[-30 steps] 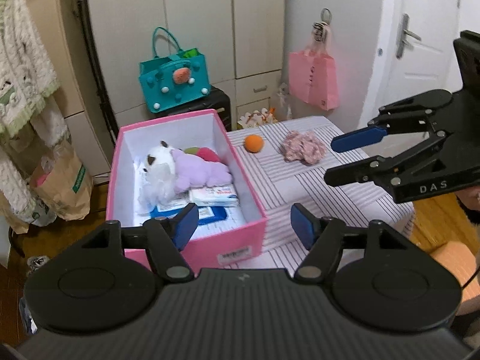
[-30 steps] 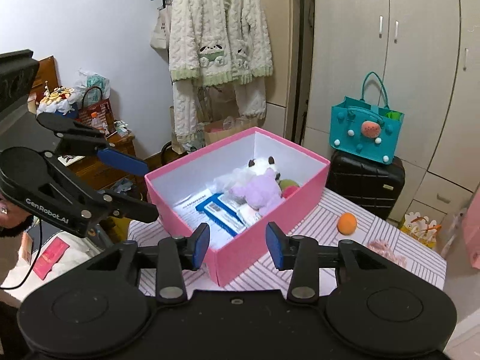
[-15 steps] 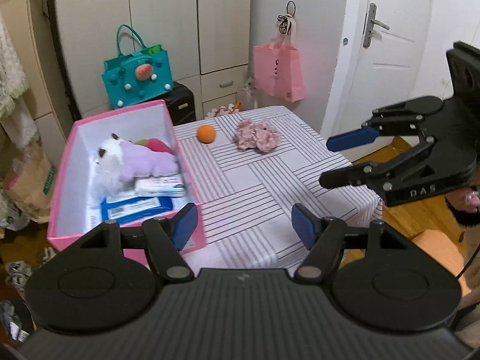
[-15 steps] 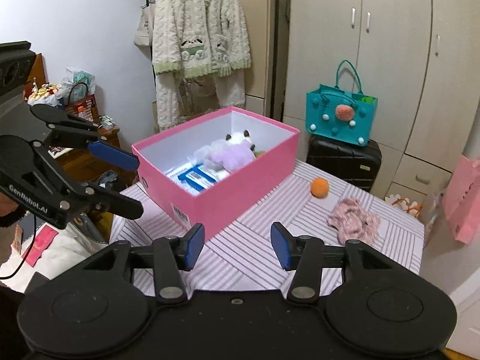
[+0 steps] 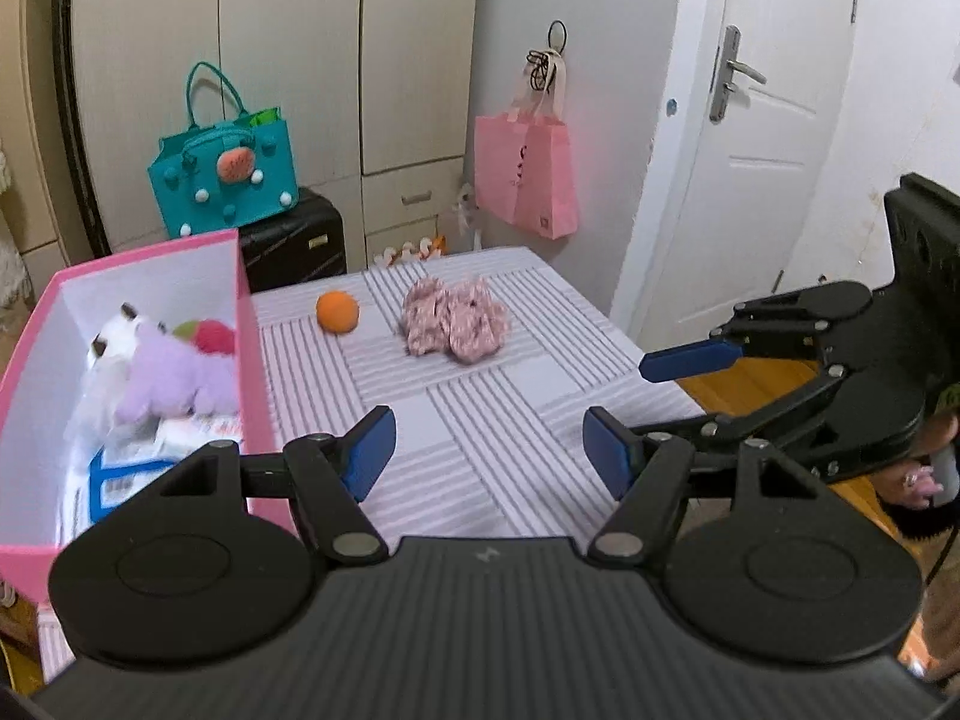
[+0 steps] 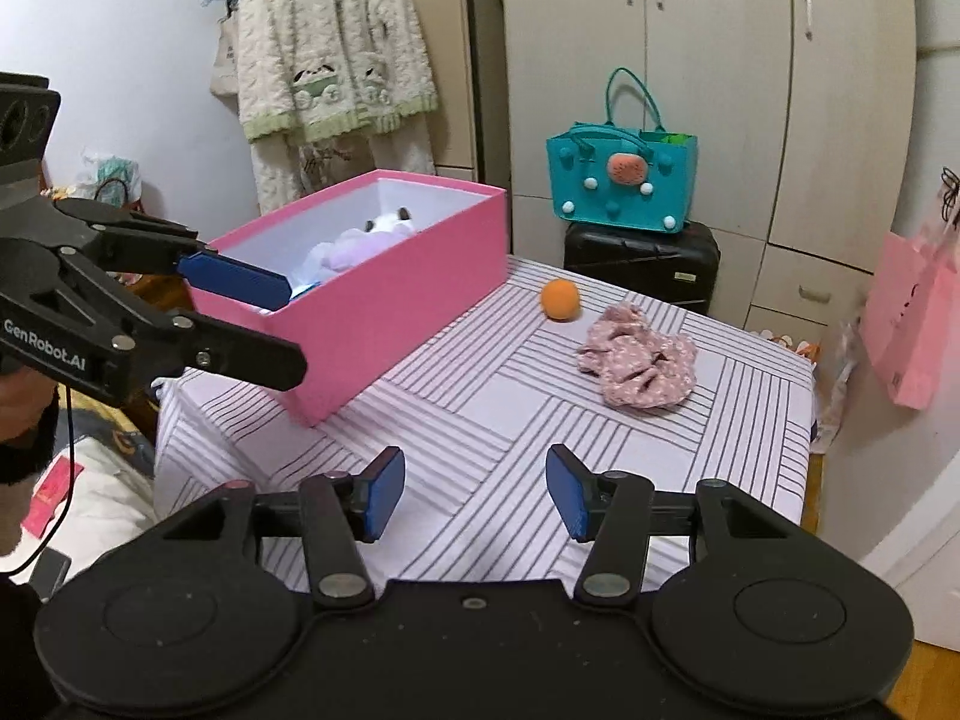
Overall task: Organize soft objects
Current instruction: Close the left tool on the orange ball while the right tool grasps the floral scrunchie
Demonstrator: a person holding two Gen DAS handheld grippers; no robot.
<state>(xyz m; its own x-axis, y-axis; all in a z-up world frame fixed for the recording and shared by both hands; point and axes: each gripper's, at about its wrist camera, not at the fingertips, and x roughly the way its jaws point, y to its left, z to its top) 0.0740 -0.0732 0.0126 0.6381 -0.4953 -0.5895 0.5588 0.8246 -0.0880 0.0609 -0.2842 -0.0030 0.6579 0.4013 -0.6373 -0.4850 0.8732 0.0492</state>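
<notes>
1. A pink box (image 6: pixel 384 300) sits at the table's (image 5: pixel 480 420) left edge, lid off, already holding a purple plush toy (image 5: pixel 174 384) and flat packets, likely the collection bin.
2. An orange ball (image 6: pixel 560 299) and a crumpled pink floral cloth (image 6: pixel 639 369) lie near each other on the striped tablecloth, outside the box, apparently not yet sorted.
3. The left gripper (image 5: pixel 489 456) and the right gripper (image 6: pixel 474 495) both hover above the near table edge, jaws wide and empty, seemingly ready to reach for either item.

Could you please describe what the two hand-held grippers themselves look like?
Both are matte black linkages with blue finger pads. The left hand-held gripper shows white "GenRobot.AI" lettering and a thin black cable in the right view; the right hand-held gripper has silver pivot rivets and a ribbed body.
</notes>
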